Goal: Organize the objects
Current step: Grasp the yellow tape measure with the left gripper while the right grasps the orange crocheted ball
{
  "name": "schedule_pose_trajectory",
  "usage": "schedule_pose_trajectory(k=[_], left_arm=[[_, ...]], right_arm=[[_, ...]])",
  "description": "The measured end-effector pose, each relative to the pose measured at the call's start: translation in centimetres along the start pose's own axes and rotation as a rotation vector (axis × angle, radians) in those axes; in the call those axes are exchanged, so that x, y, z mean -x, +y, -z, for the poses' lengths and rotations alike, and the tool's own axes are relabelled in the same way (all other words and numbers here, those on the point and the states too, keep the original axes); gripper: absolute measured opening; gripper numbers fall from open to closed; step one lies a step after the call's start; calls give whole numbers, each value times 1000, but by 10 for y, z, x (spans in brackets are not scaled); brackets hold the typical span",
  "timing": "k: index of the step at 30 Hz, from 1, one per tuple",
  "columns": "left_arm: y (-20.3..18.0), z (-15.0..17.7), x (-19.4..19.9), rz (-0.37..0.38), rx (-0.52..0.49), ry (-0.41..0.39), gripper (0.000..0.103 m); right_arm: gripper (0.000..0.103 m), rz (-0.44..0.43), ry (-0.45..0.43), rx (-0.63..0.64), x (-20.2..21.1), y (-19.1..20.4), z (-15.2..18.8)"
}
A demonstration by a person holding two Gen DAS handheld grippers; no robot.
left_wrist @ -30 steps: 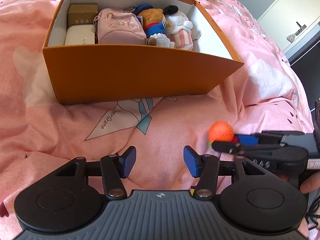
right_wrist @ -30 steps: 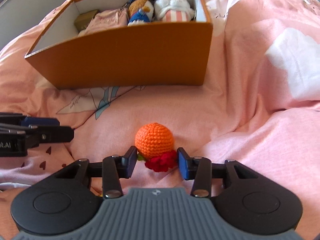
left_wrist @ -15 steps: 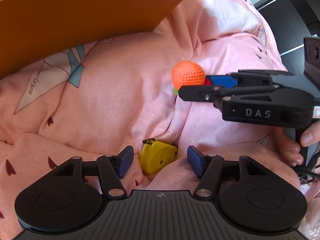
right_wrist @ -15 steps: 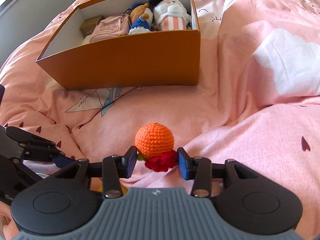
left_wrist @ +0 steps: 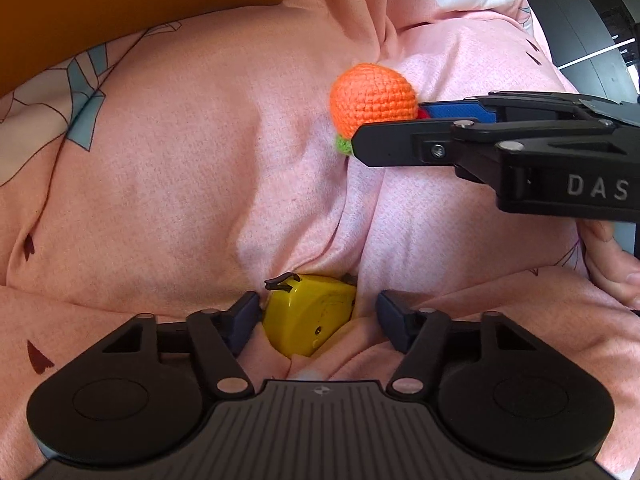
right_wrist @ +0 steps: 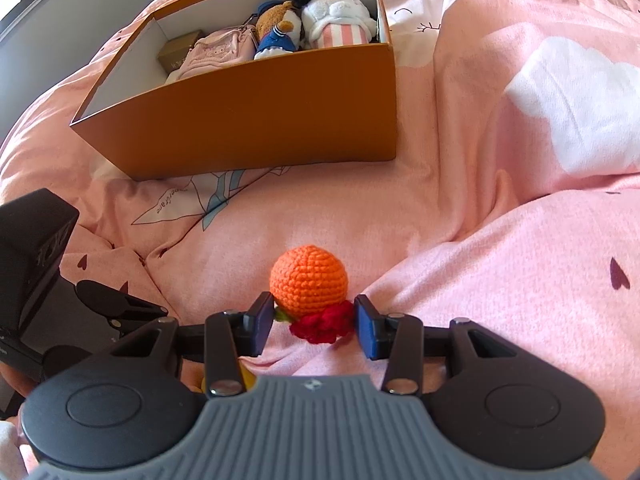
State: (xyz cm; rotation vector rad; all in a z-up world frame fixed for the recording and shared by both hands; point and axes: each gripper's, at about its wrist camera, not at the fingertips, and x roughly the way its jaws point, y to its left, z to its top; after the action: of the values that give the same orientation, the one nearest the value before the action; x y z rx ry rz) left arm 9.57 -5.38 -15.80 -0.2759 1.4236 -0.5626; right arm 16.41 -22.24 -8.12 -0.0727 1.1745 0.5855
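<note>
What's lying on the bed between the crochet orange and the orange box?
Nothing but pink bedsheet between crochet orange and orange box, per the right wrist view.

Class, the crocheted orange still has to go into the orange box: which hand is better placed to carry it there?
Right: its fingers already clamp the crocheted orange; the left gripper is closing around the yellow tape measure.

We find the tape measure [left_wrist: 310,316] between the left gripper's [left_wrist: 318,312] fingers, touching the left finger and apart from the right one, sunk in a fold of the quilt [left_wrist: 180,184]. The crochet toy [right_wrist: 310,292] sits between the right gripper's [right_wrist: 315,322] fingers, on the quilt. The box [right_wrist: 256,120] stands well beyond those fingertips; plush toys [right_wrist: 316,20], a pouch [right_wrist: 218,50] and a carton [right_wrist: 178,50] lie in it.
</note>
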Motion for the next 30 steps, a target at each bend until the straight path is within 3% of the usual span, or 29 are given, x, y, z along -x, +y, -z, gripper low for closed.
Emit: schedule_pose_trajectory(k=[4,7,18,25,30], left_arm=[[-8,5,7,-63,-17,-23,42],[-12,11,15,-85,-10,-63,36],[-4,21,69,-121,71,-273,26],[13,6,98,-266,141,-431,22],[34,2,92,-230,207,-433,22]], right_arm=[[46,-7,-2,-10,0,-1,1],[46,-7,1,-5,-1,0,-1],[46,-7,-27,-5,5,2,-6],[46,-18,-60,27,5,13,-21],[46,1,-40,54,-9,20,-30]])
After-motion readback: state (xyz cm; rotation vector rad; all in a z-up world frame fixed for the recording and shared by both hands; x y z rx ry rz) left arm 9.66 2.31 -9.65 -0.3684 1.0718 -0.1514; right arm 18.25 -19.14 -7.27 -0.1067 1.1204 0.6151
